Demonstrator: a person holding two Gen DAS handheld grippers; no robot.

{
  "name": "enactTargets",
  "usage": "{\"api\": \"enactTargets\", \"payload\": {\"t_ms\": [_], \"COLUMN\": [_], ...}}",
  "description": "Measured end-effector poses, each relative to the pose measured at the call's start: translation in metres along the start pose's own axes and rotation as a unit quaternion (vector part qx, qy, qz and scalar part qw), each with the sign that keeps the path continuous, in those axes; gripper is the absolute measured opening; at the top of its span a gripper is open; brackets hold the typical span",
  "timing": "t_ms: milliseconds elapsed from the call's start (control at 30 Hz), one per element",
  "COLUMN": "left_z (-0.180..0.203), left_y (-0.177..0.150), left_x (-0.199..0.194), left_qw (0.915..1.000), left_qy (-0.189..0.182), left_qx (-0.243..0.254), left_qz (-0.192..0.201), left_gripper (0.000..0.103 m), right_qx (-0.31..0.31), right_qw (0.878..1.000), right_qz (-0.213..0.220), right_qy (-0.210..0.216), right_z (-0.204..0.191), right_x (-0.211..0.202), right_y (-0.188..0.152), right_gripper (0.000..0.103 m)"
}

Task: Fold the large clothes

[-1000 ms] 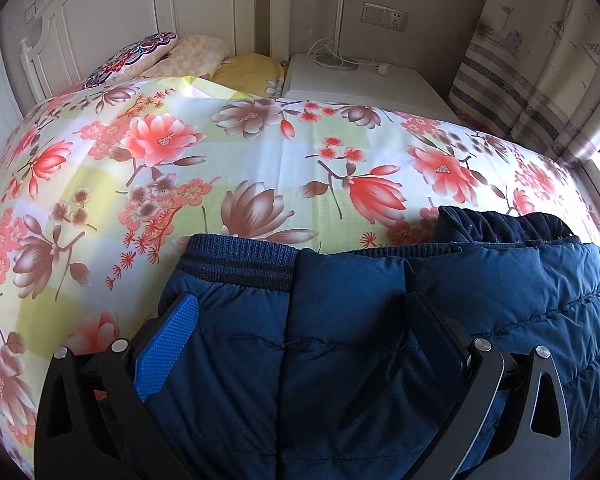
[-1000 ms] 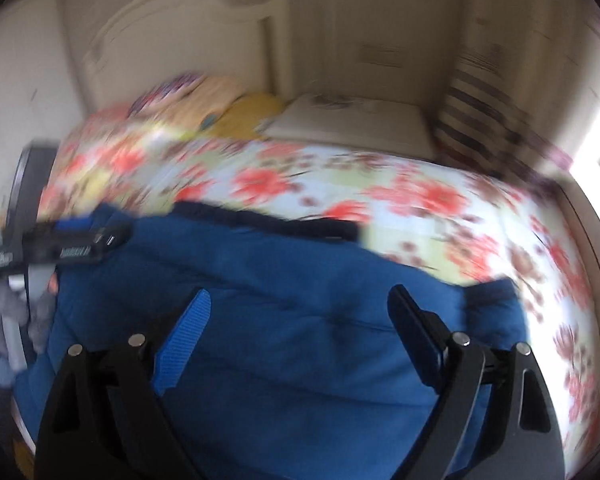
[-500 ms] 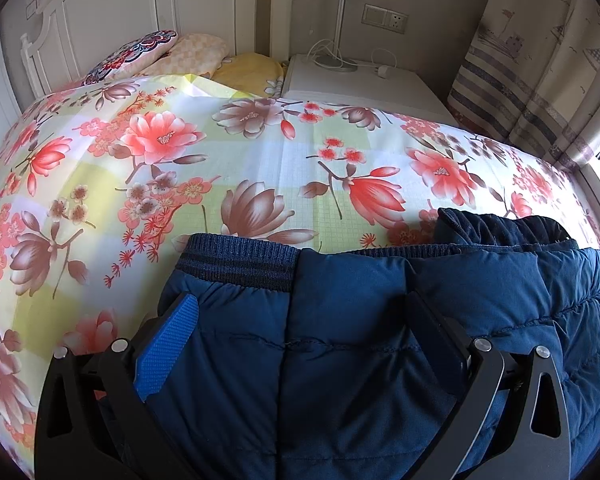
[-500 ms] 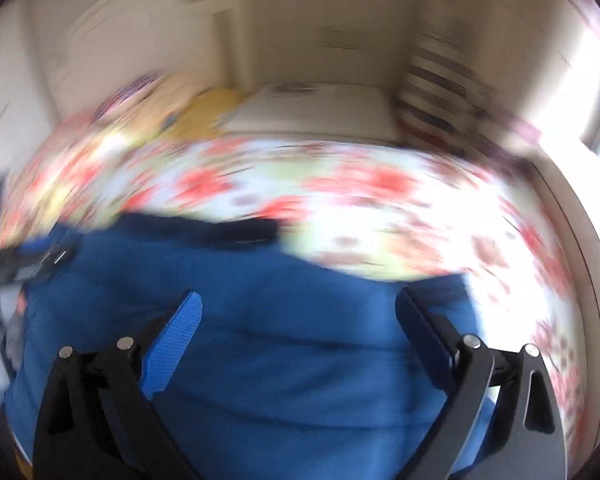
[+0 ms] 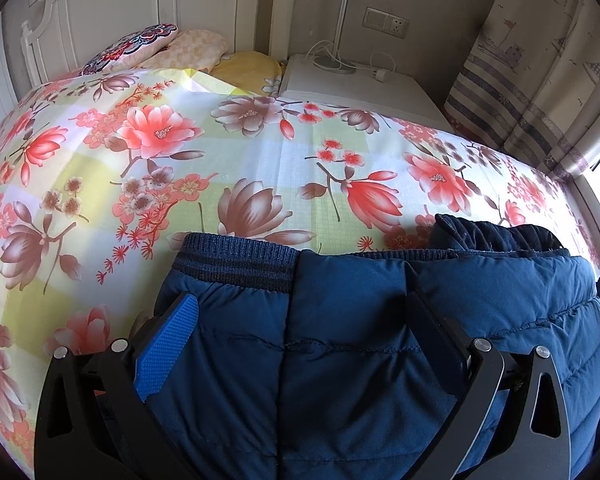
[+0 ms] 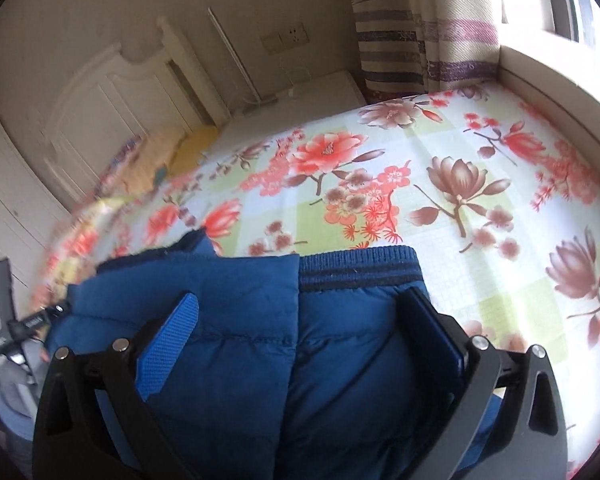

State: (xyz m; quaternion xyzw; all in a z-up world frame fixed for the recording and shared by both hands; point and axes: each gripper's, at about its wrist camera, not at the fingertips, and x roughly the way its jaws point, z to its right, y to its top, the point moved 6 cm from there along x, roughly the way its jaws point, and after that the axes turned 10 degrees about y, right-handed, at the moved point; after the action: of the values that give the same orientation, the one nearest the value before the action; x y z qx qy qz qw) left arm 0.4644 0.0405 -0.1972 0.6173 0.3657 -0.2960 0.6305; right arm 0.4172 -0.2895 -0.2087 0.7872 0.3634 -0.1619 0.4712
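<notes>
A dark blue padded jacket lies folded on the flowered bed sheet, its ribbed hem facing away from me. My left gripper hovers just over the jacket's near part, open, with fabric showing in the wide gap between its fingers. In the right wrist view the same jacket fills the lower middle, its ribbed hem ahead of the fingers. My right gripper is over it with its jaws opening wide; the pads press on nothing.
Pillows lie against the white headboard at the back left. A white bedside cabinet with cables stands behind the bed, beside a striped curtain. A window ledge borders the bed's right side. Bare sheet stretches beyond the jacket.
The right gripper has slid sideways along the jacket and rolled, its jaws spreading wider; the ribbed hem now shows ahead of it. The left gripper has kept still.
</notes>
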Motion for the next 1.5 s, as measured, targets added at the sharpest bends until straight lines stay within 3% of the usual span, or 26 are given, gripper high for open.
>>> {"api": "enactTargets", "payload": {"t_ms": [100,167,200,300,367,467,567,667,767,867,933,1000,1067,1100,1267,1300,1367,1500], "left_z": [0.0,-0.005,-0.006,0.01,0.035,0.072,0.087,0.084,0.063,0.018,-0.017,-0.035,-0.038,-0.035,-0.031,-0.027,-0.013,0.046], "left_y": [0.002,0.0,-0.002,-0.013,-0.025,-0.052,-0.076,-0.078,-0.075,-0.083,-0.092,-0.097,-0.097,-0.097,-0.099,-0.102,-0.11,-0.133], "left_x": [0.0,-0.011,-0.022,-0.069,-0.097,-0.109,-0.08,-0.073,-0.091,-0.1,-0.089,-0.079,-0.078,-0.077,-0.094,-0.104,-0.128,-0.153], "left_qw": [1.0,0.9995,0.999,0.9994,0.9982,0.9937,0.9896,0.9925,0.9917,0.9931,0.9942,0.9983,0.9985,0.9979,0.9934,0.9938,0.9951,0.9924], "left_qy": [0.004,0.03,0.042,0.019,0.005,0.012,0.049,0.026,0.05,0.068,0.086,0.045,0.039,0.051,0.104,0.097,0.065,0.013], "left_qx": [0.002,-0.009,-0.016,-0.007,0.026,0.09,0.131,0.116,0.107,0.073,0.043,0.007,-0.005,0.004,0.009,0.006,0.011,0.078], "left_qz": [-0.008,-0.009,-0.007,0.027,0.054,0.065,0.033,0.025,0.049,0.061,0.048,0.036,0.039,0.039,0.048,0.054,0.075,0.094], "left_gripper": [0.099,0.099,0.099,0.099,0.099,0.099,0.099,0.099,0.099,0.099,0.099,0.099,0.099,0.099,0.099,0.099,0.099,0.099], "right_qx": [-0.007,-0.015,-0.021,-0.1,-0.181,-0.25,-0.272,-0.257,-0.26,-0.238,-0.206,-0.166,-0.12,-0.119,-0.128,-0.128,-0.149,-0.219], "right_qw": [1.0,0.996,0.996,0.994,0.983,0.966,0.954,0.959,0.958,0.965,0.973,0.979,0.991,0.991,0.986,0.986,0.986,0.975], "right_qz": [-0.018,-0.021,-0.017,0.001,-0.014,-0.047,-0.112,-0.108,-0.102,-0.065,-0.055,-0.063,-0.051,-0.051,-0.047,-0.035,-0.012,-0.031], "right_qy": [-0.023,-0.083,-0.087,-0.043,-0.04,-0.039,-0.063,-0.051,-0.072,-0.086,-0.092,-0.103,-0.041,-0.041,-0.093,-0.1,-0.07,-0.023], "right_z": [-0.005,-0.015,-0.027,-0.1,-0.146,-0.188,-0.185,-0.176,-0.174,-0.153,-0.126,-0.088,-0.067,-0.066,-0.075,-0.082,-0.108,-0.158], "right_x": [0.002,-0.009,-0.018,-0.048,-0.054,-0.045,-0.01,-0.001,-0.018,-0.053,-0.071,-0.072,-0.068,-0.067,-0.075,-0.085,-0.102,-0.094], "right_y": [0.001,0.001,-0.001,-0.018,-0.039,-0.076,-0.111,-0.116,-0.112,-0.102,-0.101,-0.105,-0.109,-0.11,-0.109,-0.111,-0.119,-0.157], "right_gripper": [0.101,0.096,0.096,0.097,0.099,0.1,0.101,0.101,0.1,0.1,0.1,0.1,0.101,0.101,0.1,0.1,0.1,0.1]}}
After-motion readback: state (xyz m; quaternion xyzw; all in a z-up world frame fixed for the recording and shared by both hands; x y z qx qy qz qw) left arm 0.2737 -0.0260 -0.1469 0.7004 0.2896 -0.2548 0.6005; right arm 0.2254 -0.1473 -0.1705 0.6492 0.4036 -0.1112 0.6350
